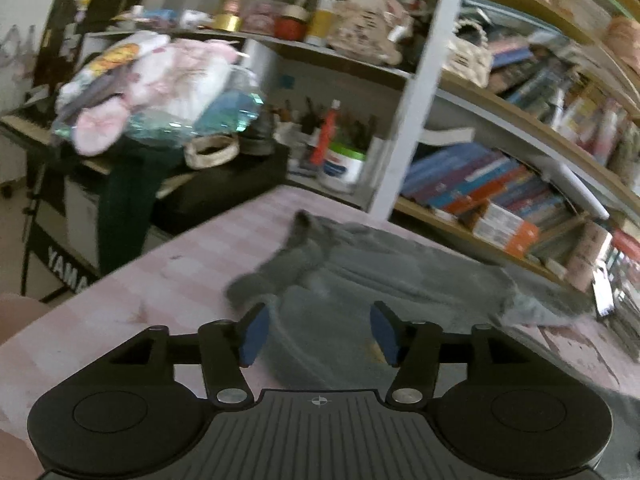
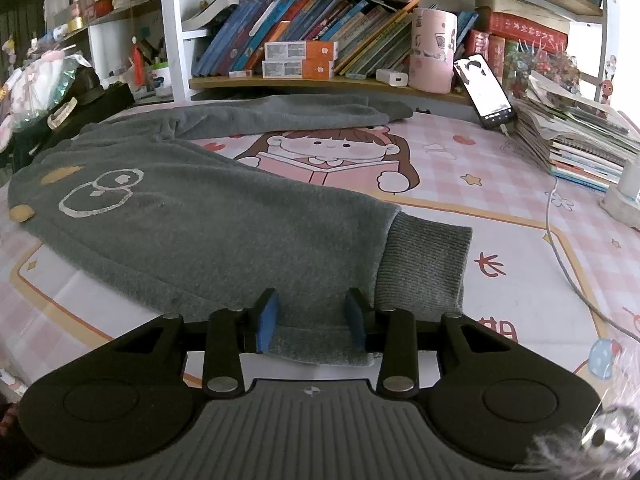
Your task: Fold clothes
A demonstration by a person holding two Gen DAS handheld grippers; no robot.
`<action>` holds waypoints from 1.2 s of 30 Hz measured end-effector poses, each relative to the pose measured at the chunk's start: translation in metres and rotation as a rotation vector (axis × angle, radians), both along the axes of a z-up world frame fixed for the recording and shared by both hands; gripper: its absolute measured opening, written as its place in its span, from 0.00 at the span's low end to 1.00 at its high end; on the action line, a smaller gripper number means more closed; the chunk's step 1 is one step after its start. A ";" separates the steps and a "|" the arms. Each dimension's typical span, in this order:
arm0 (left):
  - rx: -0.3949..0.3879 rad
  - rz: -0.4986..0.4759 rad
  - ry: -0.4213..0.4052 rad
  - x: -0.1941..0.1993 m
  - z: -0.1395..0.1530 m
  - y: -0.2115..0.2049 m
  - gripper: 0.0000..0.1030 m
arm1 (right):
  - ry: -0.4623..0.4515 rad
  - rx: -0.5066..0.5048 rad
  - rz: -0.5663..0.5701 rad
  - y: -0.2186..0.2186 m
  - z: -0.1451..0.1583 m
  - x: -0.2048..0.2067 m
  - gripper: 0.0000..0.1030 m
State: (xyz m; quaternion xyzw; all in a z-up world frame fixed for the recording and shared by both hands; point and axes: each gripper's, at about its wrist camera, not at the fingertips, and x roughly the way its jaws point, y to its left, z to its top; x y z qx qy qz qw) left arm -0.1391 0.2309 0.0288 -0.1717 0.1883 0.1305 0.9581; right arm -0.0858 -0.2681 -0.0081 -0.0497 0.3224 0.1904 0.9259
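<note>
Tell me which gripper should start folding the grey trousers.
Right. The right gripper has its jaws open around the near leg's lower edge of the grey fleece trousers, beside the ribbed cuff. The left gripper hovers open, gripping nothing.

Grey pants on a pink checked mat

The pants (image 2: 208,216) in front of the right gripper's blue pads (image 2: 267,320) are grey, with a white outline drawing and small yellow patches to the left of the fingers. The cuff (image 2: 424,268) to the right is ribbed grey. The mat (image 2: 500,184) beyond is pink and white checks with a cartoon girl, stars and a yellow border line. The left gripper's pads (image 1: 253,334) are blue too.
</note>
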 end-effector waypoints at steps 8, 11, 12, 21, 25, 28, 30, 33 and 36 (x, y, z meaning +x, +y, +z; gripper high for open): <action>0.031 -0.058 0.042 0.008 -0.010 -0.015 0.66 | 0.000 -0.003 -0.017 -0.002 0.001 0.004 0.34; 0.027 -0.063 0.053 0.009 -0.013 -0.015 0.66 | -0.003 -0.001 -0.040 -0.006 0.001 0.008 0.34; 0.026 -0.064 0.057 0.009 -0.014 -0.015 0.66 | -0.004 -0.001 -0.047 -0.008 0.001 0.009 0.34; 0.042 -0.089 0.067 0.011 -0.015 -0.021 0.66 | -0.018 0.003 -0.046 -0.009 -0.001 0.009 0.36; 0.052 -0.094 0.071 0.011 -0.014 -0.023 0.68 | -0.026 0.004 -0.042 -0.008 -0.002 0.009 0.37; 0.062 -0.099 0.077 0.011 -0.014 -0.026 0.72 | -0.036 0.005 -0.031 -0.008 -0.003 0.007 0.41; 0.070 -0.108 0.078 0.011 -0.014 -0.028 0.74 | -0.038 0.010 -0.022 -0.007 -0.003 0.007 0.51; 0.086 -0.129 0.076 0.011 -0.013 -0.034 0.75 | -0.042 0.019 -0.007 -0.004 -0.003 0.006 0.59; 0.106 -0.151 0.072 0.011 -0.011 -0.041 0.79 | -0.045 0.028 0.008 -0.002 -0.003 0.006 0.64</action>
